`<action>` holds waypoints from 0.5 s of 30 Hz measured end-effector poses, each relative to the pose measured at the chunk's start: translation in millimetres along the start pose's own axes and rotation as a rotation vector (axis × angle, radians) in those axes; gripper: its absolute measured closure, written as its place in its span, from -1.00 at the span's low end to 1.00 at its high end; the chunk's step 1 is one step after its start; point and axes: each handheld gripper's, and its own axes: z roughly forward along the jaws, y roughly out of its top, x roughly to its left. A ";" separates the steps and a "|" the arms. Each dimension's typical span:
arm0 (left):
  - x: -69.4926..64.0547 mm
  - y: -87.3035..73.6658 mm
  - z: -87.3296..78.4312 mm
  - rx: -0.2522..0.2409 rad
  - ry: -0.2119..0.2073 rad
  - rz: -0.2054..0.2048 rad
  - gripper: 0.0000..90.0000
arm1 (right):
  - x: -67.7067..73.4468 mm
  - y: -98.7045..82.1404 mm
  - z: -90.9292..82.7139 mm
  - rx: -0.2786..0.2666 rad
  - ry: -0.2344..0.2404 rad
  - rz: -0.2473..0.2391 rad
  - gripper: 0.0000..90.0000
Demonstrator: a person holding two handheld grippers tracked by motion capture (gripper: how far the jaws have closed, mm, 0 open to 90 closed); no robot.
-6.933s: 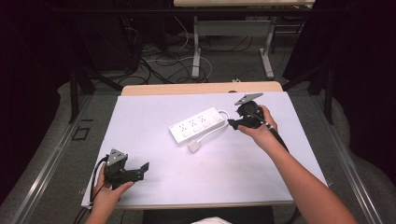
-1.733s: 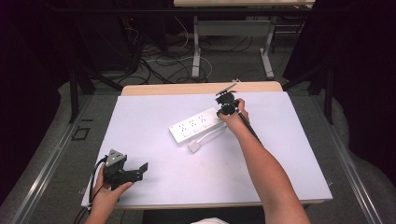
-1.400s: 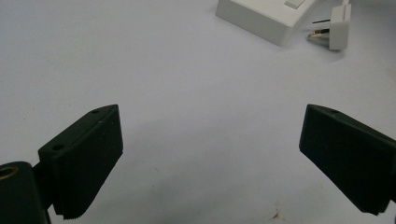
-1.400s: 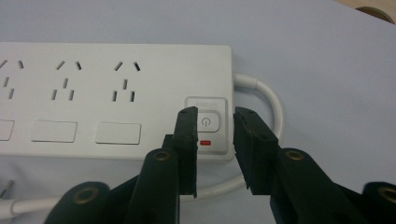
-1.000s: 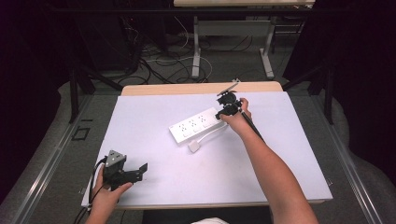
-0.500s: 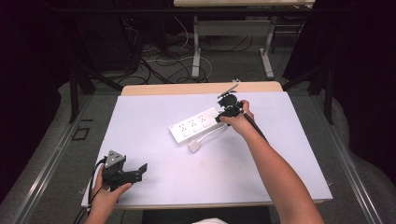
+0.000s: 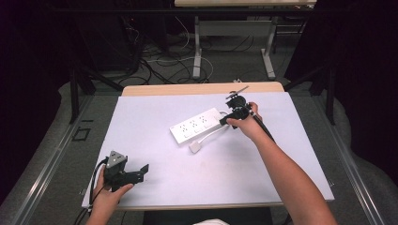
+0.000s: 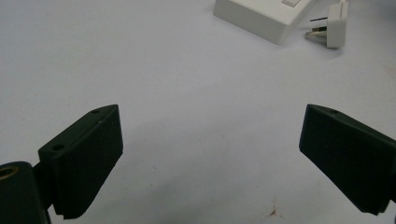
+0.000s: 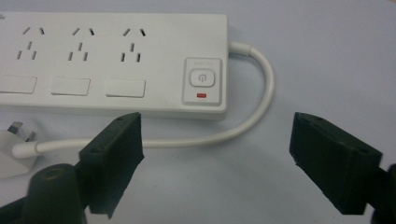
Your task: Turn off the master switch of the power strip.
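Note:
A white power strip (image 7: pixel 197 125) lies slantwise on the middle of the white table (image 7: pixel 155 112). Its white cable (image 7: pixel 213 135) loops back to a plug (image 7: pixel 195 146) lying in front of it. My right gripper (image 7: pixel 225 121) hovers at the strip's switch end, open. In the right gripper view the strip (image 9: pixel 112 60), its power button (image 9: pixel 201 77) and the cable (image 9: pixel 261 93) lie just beyond the right gripper (image 9: pixel 217 128). Its jaws have just been opening, with nothing gripped between them. My left gripper (image 7: pixel 141 171) rests open near the front left edge, and in its own view the left gripper (image 8: pixel 210 121) faces bare table.
A wooden board (image 7: pixel 202 88) runs along the table's far edge. Beyond it are desk legs (image 7: pixel 197 47) and loose cables (image 7: pixel 159 61) on the floor. The left gripper view catches the strip's corner (image 8: pixel 261 14) and the plug (image 8: pixel 334 30) far off.
The right hand has drawn back a little from the strip's switch end, toward the right and nearer me, and its jaws stand wider. The left hand has not moved.

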 end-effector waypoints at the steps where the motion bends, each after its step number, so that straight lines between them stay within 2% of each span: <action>1: 0.1 0.0 -0.1 0.001 -0.001 0.001 -0.87 | 0.0 0.0 0.0 0.000 0.000 0.000 -0.66; 3: 0.0 0.0 0.0 0.001 -0.001 0.001 -0.87 | -1.0 -2.7 -1.4 -0.015 0.000 0.023 -0.68; 4: 0.1 0.0 0.0 0.001 0.000 0.001 -0.87 | -2.6 -4.0 -2.3 -0.023 -0.007 0.015 -0.72; 8: 0.0 0.1 0.0 0.001 -0.001 0.000 -0.87 | -5.7 -8.8 -6.5 -0.037 -0.018 0.016 -1.00; 11: -0.3 0.1 0.2 0.001 -0.001 -0.001 -0.87 | -7.9 -12.1 -10.4 -0.047 -0.012 0.011 -1.00; 13: -0.4 0.2 0.1 0.001 -0.001 -0.002 -0.87 | -8.6 -14.6 -12.6 -0.061 -0.022 0.010 -1.00; 15: -0.5 0.3 0.0 0.002 -0.001 -0.002 -0.87 | -8.4 -16.2 -16.1 -0.053 -0.033 0.009 -1.00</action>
